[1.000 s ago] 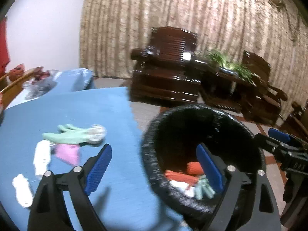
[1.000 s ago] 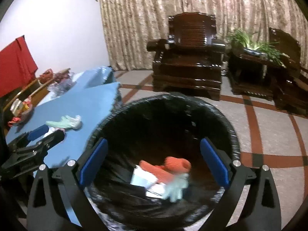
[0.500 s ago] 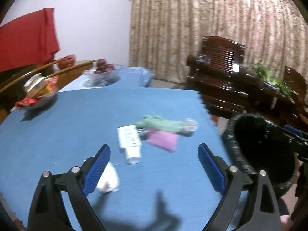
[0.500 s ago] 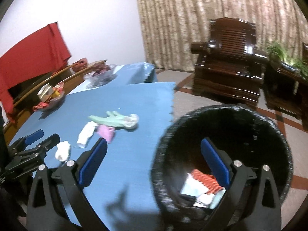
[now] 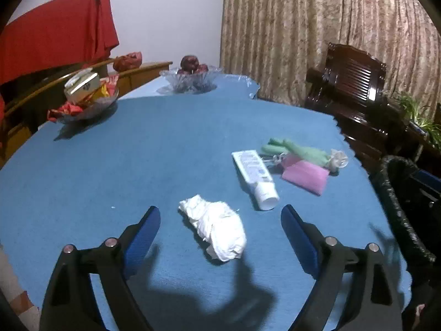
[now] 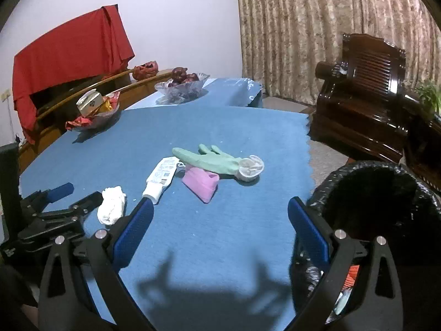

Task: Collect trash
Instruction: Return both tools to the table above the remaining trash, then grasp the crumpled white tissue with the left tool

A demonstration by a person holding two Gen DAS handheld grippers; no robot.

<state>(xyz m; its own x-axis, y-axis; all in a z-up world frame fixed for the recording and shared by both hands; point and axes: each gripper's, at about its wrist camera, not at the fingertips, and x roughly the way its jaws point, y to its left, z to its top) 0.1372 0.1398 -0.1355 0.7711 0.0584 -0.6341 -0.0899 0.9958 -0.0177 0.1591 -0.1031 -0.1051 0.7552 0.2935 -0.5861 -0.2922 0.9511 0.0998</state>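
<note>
A second ago both cameras looked down into the black-lined bin; now both face the blue surface (image 5: pixel 115 165), so the pair has swung away from the bin, apparently after a drop, and back toward the trash left to collect. EARLIER pieces show in the bin, so I judge the task partly done.

In the left wrist view, going left to right: the left gripper (image 5: pixel 220 220) is empty, its jaws wide but just closing a little, with the crumpled white tissue (image 5: pixel 215 227) lying on the surface between them, untouched. At about 2 o'clock from the tissue lies the white tube (image 5: pixel 255 175), then the pink packet (image 5: pixel 304 176) and the green glove (image 5: pixel 300 150), all close together. The bin (image 5: pixel 397 201) rim sits at the 3 o'clock edge.

The right wrist view adds what the left cannot: the left gripper seen from outside at 9 o'clock, its tips bracketing the tissue, and orange scraps inside the bin at 4 o'clock. The right gripper (image 6: pixel 220 215) stands wide apart and empty, with the pink packet at 12 o'clock ahead of it.
</note>
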